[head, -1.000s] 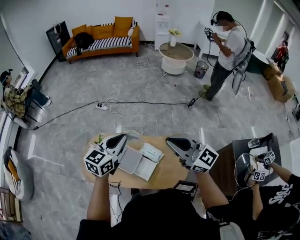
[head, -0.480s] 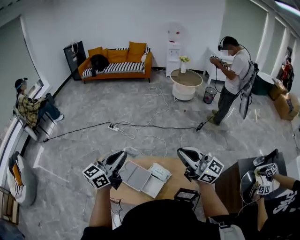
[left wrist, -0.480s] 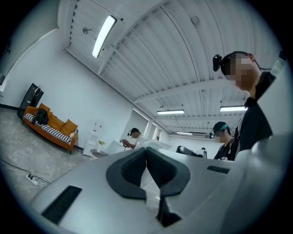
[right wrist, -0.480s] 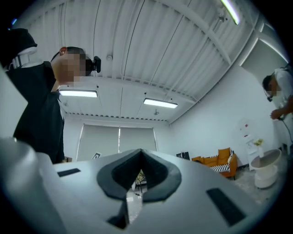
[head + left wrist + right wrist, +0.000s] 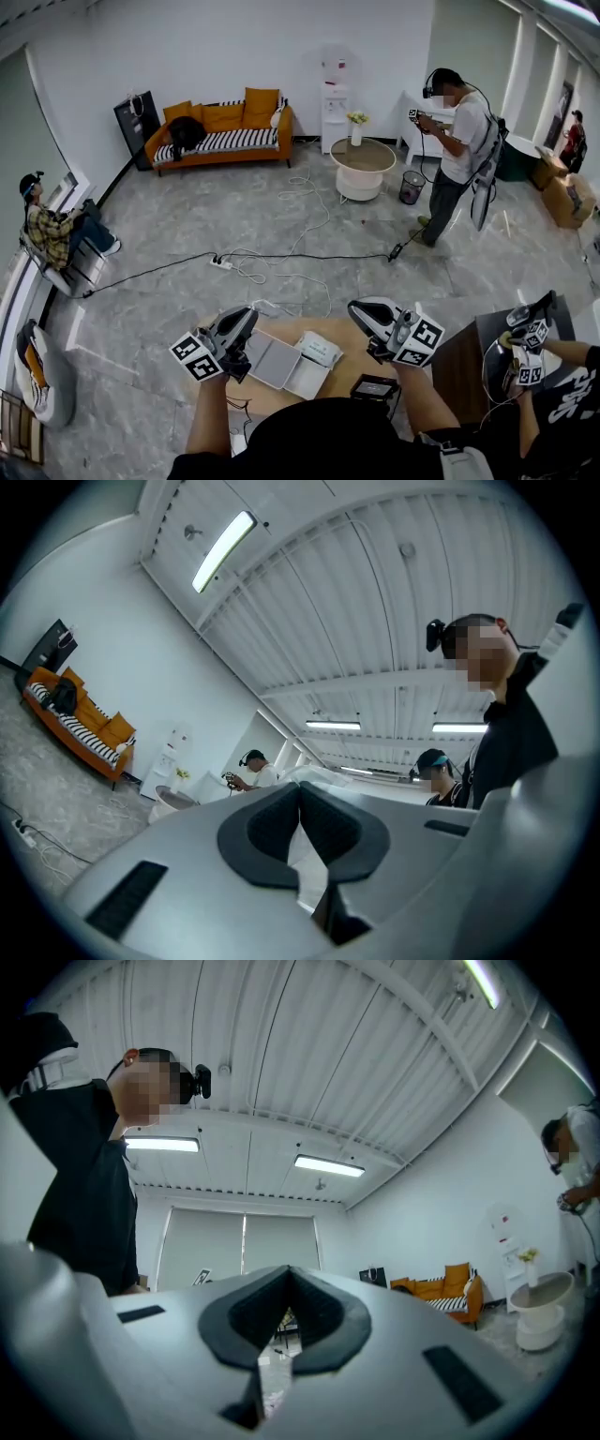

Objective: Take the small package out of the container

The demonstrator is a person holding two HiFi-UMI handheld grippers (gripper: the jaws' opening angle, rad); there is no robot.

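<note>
1. Left tool [image 5: 244,321] closed tip to tip with nothing between; same for right tool [image 5: 361,309]. Both hovering over the surface [image 5: 349,367], noses tilted up.
2. Package [image 5: 319,349] lying at 3 o'clock of the open container [image 5: 274,361], touching its edge. Cannot tell whether it is inside or already out.
3. Could shove the package or skid the light container if lowered with tips closed; calls for spreading first.
4. Could slip or tear if pinched by the wrapper's edge alone; calls for a bite across the body.
5. Could drag the container toward the surface's 6 o'clock edge if lifted with nothing steadying it.
6. Could knock the dark device [image 5: 375,386] at 5 o'clock of the container, near the right tool's likely path down.
</note>
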